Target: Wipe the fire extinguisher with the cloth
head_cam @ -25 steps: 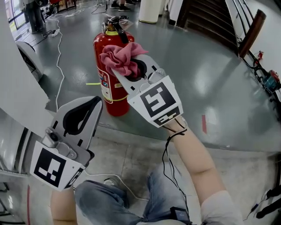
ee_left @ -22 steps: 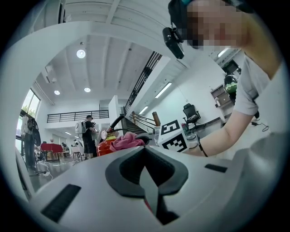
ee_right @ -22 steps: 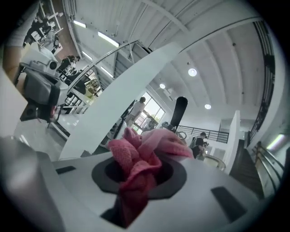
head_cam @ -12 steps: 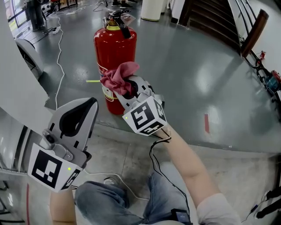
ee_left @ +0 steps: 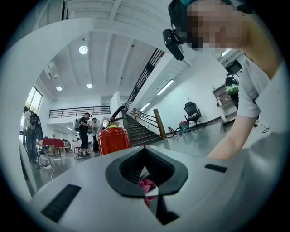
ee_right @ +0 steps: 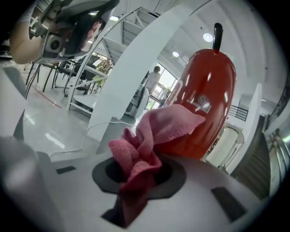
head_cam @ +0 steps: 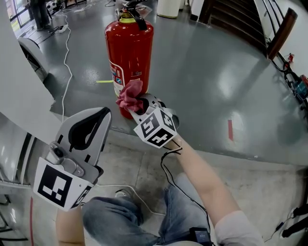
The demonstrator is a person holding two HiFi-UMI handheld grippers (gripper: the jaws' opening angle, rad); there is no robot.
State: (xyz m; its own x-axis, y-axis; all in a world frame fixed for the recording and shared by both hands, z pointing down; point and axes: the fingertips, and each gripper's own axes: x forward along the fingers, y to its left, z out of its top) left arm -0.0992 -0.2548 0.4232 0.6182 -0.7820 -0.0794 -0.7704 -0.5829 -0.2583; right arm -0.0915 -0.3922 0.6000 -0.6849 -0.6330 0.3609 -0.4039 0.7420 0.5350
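Note:
A red fire extinguisher (head_cam: 129,53) stands upright on the grey floor, its black handle on top. My right gripper (head_cam: 138,103) is shut on a crumpled pink cloth (head_cam: 130,95), which lies against the cylinder's lower front, near its base. In the right gripper view the cloth (ee_right: 145,149) bulges out of the jaws of the right gripper (ee_right: 138,176), with the extinguisher (ee_right: 206,104) close behind it. My left gripper (head_cam: 98,115) hangs nearer to me at the left, apart from the extinguisher, jaws together with nothing in them. In the left gripper view, the extinguisher (ee_left: 113,140) shows beyond the left gripper (ee_left: 144,152).
A white column (head_cam: 19,86) rises at the left. Cables (head_cam: 65,57) trail over the floor behind it. A yellow tape mark (head_cam: 103,81) lies left of the extinguisher, a red mark (head_cam: 230,129) to the right. Stairs (head_cam: 231,19) and a white bin (head_cam: 168,7) stand at the back.
The right gripper has come down with the cloth from the top of the extinguisher to its lower part. The left gripper has barely moved.

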